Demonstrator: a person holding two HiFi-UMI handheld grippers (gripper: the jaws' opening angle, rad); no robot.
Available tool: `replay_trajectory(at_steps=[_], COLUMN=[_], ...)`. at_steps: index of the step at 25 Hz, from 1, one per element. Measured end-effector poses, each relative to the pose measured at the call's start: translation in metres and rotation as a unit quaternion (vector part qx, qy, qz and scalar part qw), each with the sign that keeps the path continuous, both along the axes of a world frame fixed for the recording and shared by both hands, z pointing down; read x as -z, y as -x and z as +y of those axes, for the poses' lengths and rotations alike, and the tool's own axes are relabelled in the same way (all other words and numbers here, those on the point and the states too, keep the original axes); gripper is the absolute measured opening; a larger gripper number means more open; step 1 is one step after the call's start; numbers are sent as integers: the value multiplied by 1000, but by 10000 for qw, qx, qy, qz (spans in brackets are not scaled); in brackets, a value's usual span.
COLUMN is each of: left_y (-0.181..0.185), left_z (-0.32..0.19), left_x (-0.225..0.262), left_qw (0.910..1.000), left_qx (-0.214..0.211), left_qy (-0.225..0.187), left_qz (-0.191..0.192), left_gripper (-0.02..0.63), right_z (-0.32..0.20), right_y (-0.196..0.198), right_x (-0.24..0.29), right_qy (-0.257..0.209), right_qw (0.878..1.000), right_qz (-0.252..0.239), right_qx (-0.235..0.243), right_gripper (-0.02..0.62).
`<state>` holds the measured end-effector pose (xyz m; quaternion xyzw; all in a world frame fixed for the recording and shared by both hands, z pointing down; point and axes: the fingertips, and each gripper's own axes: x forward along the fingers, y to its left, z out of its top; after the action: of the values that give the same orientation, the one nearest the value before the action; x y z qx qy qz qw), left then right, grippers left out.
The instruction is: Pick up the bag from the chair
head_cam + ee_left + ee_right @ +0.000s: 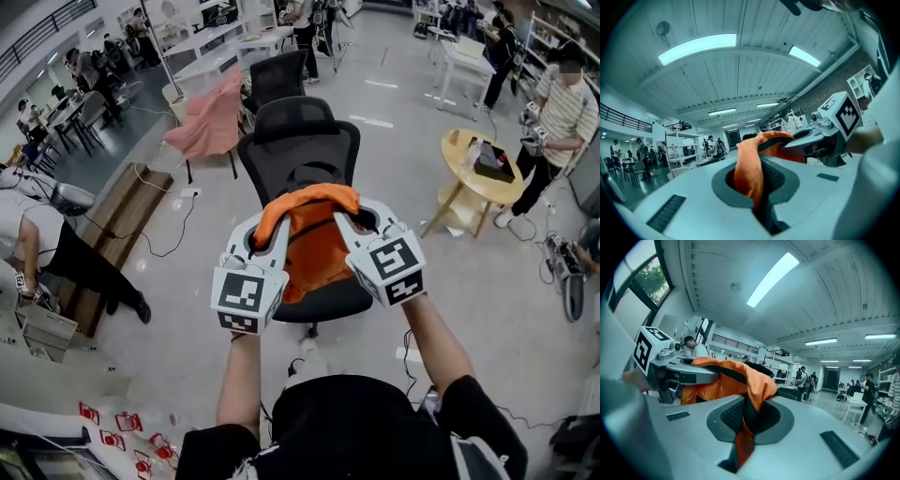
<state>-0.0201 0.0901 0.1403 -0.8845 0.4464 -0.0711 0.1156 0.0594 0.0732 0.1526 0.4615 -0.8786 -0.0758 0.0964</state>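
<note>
An orange bag (314, 239) with black trim hangs between my two grippers, lifted just above the seat of a black office chair (300, 141). My left gripper (272, 225) is shut on the bag's left upper edge; orange cloth (749, 173) is pinched between its jaws. My right gripper (354, 223) is shut on the right upper edge, with orange and black fabric (750, 394) clamped in its jaws. Each gripper view shows the other gripper across the bag: the right one (825, 136) and the left one (679, 373).
A second chair draped with pink cloth (211, 117) stands behind to the left. A round wooden table (478, 169) sits at the right with a person (558, 122) beside it. Cables (178, 220) trail on the floor at left. White tables and other people fill the back.
</note>
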Motion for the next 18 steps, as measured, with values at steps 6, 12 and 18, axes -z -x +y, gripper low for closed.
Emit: replay_trajectory(at_steps=[6,12,18], left_y=[-8,-19,-19], left_z=[35,57,69], left_x=[2,6,6], left_qw=[10000,10000,10000], left_qx=[40,5,-38], left_qy=[-69,-97,-57], left_qz=[-11,-22,62], left_gripper=[25,25,25], right_z=[34,57,68], right_y=[-7,-19,-19], right_x=[-1,3,4], right_qy=[-36,-76,-102], right_qw=[10000,9999,9998], right_qz=[-21,-102,-120], right_qx=[82,74,85], right_gripper=[11,11,11])
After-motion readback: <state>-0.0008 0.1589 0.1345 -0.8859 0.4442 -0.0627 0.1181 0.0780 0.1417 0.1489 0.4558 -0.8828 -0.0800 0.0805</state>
